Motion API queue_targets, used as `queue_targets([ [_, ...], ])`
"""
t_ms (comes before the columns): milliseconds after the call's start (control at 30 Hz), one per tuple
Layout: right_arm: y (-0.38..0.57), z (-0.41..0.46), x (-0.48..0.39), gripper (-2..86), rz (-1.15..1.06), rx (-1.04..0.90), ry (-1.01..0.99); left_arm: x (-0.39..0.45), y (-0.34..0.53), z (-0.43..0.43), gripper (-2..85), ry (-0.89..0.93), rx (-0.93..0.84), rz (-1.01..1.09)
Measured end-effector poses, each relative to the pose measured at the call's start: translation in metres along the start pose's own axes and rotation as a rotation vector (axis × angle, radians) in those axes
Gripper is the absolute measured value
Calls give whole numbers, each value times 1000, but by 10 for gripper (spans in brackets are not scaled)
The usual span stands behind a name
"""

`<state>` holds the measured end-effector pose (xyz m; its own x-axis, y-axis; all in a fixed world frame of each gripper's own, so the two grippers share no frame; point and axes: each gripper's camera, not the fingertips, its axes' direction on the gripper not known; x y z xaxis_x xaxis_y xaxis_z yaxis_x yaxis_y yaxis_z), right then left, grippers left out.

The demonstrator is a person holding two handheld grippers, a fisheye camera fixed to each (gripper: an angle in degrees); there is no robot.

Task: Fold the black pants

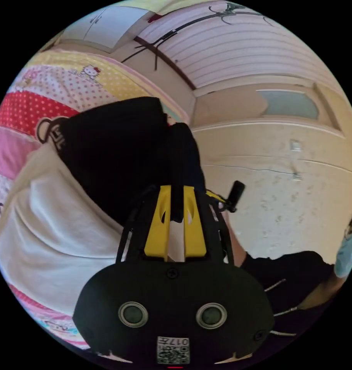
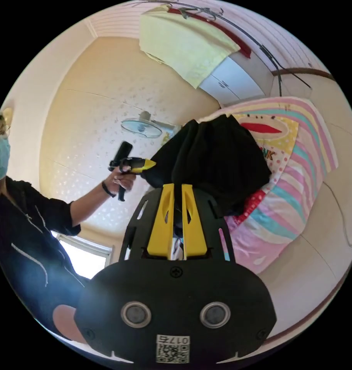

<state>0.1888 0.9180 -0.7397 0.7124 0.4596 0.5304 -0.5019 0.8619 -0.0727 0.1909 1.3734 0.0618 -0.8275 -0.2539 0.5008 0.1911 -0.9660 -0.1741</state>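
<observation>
Black pants (image 1: pixel 122 154) of soft, matte fabric hang lifted between our two grippers, above a bed covered with a pink, yellow and red cartoon-print quilt (image 1: pixel 41 96). Our left gripper (image 1: pixel 176 204) has its yellow jaws pressed on a narrow fold of the cloth that runs up from between them; our right gripper (image 2: pixel 176 200) pinches another bunched edge just ahead of its own yellow jaws. In the right gripper view the left gripper (image 2: pixel 143 165) meets the far corner of the pants. We judge the cloth light, limp and prone to sagging, so the waistband corners are the best holds. A white garment (image 1: pixel 48 231) lies beside the left gripper.
</observation>
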Motion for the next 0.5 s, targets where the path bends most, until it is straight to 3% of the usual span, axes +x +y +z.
queue_targets([
  [33, 5, -6, -6, 31, -12, 26, -28, 0, 21, -3, 58, 96, 19, 23],
  [167, 27, -44, -49, 27, -124, 172, -198, 19, 88, -18, 58, 162, 90, 140],
  [333, 44, -98, -104, 26, -255, 407, -391, 43, 178, -101, 59, 452, 302, 366],
  [500, 70, -135, -222, 27, -506, 451, -484, 67, 287, -208, 59, 363, 508, 547],
])
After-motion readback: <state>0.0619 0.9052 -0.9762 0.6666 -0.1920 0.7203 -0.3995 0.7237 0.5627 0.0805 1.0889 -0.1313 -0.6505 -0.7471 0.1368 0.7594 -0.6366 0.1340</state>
